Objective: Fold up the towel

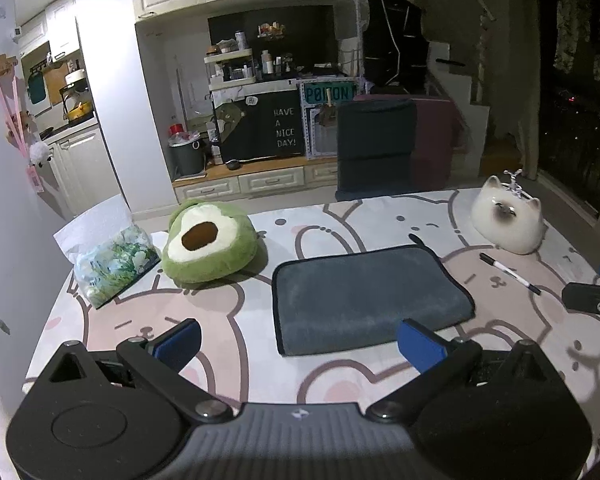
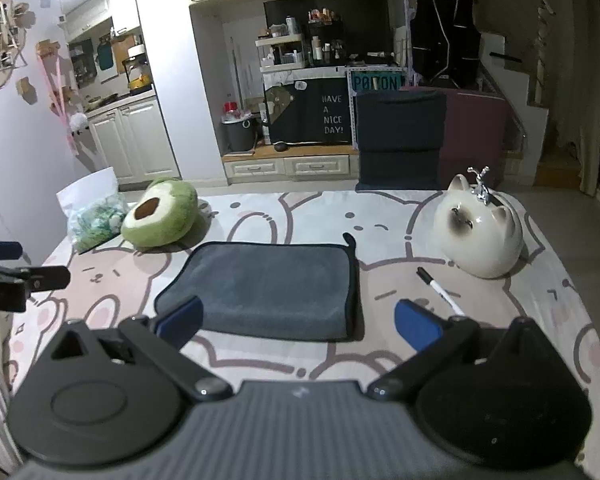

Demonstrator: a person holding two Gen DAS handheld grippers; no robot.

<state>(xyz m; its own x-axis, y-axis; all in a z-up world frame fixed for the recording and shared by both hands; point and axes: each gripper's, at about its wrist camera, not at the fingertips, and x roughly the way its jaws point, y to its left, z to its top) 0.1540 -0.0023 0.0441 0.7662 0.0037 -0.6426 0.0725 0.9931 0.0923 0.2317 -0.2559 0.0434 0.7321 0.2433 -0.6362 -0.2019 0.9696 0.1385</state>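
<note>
A dark grey towel point(image 1: 368, 296) with black trim lies folded flat on the table; it also shows in the right wrist view point(image 2: 268, 288). My left gripper point(image 1: 300, 344) is open and empty, above the table just in front of the towel's near edge. My right gripper point(image 2: 298, 322) is open and empty, its left blue fingertip point(image 2: 180, 316) over the towel's near left corner. The right gripper's side shows at the right edge of the left wrist view point(image 1: 592, 296). The left gripper's side shows at the left edge of the right wrist view point(image 2: 16, 280).
The table has a pink and white cartoon cloth point(image 1: 340, 372). On it stand a green avocado plush point(image 1: 208, 240), a bag with green contents point(image 1: 108, 264), a white ceramic cat point(image 1: 508, 216) and a black and white marker point(image 1: 508, 272). A dark chair point(image 1: 376, 148) stands behind.
</note>
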